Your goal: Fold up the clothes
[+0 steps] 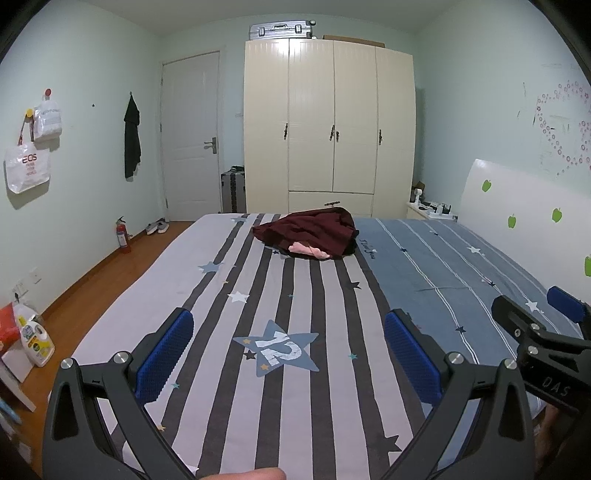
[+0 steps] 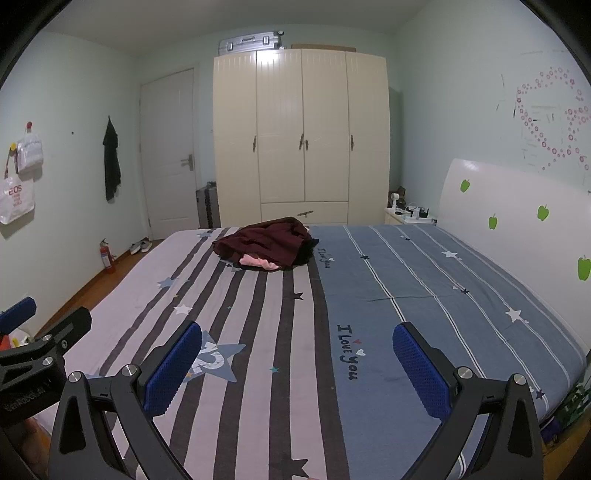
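My left gripper (image 1: 288, 354) and right gripper (image 2: 297, 363) both hang with fingers spread wide and nothing between them, low in their frames over the striped bed (image 1: 332, 387). The clothes (image 1: 308, 232) lie in a crumpled maroon heap with a pink piece underneath, upper centre, well apart from both tools. I'd reach forward together, pinch only the top garment's edge, and lift it clear before spreading it flat.

A cream four-door wardrobe (image 1: 328, 125) fills the upper middle, with a silver hard-shell suitcase (image 1: 281, 30) lying on top. Left of it stands a white panelled door (image 1: 192, 136). At lower left, a red fire extinguisher (image 1: 123, 236) stands beside what looks like a pair of grey shoes (image 1: 156, 226).
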The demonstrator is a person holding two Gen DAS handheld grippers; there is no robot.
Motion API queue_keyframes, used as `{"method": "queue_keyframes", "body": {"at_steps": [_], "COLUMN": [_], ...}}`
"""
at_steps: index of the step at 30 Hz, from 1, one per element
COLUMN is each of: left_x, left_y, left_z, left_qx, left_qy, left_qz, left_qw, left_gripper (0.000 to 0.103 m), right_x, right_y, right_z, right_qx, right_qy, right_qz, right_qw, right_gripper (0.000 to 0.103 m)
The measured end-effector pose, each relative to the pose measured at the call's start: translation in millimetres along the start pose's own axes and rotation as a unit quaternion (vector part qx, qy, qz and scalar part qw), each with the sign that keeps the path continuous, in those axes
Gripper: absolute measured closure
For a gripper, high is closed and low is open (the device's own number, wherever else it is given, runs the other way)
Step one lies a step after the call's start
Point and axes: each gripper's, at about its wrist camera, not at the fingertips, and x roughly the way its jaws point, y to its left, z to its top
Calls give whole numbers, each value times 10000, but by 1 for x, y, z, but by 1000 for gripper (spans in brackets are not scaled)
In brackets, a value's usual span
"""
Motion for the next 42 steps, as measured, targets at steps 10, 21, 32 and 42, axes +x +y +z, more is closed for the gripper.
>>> {"method": "queue_keyframes", "body": {"at_steps": [10,21,32,42], "left_x": [-2,-1,-1,-2], "left_y": [-1,-3,-5,-3], "left_z": [-1,3,0,3], "left_qx": [-78,-61,-57,-53], "left_qy": [-76,-51,-74,-70], "left_qz": [-46,-133,-139,-201], "left_qw": [9999,9999,9999,9998], "left_gripper": [1,1,1,1], "right_x": [-1,-1,-2,-2], "right_y": [0,0,1,0], "right_z": [-1,0,1,1], "right_qx": [-11,-10,-14,-4], "right_qy": [21,6,-1,-38], "right_qz": [-13,-29,-49,-78], "right_qw": [10000,10000,10000,10000], "right_gripper": [0,0,0,0]}}
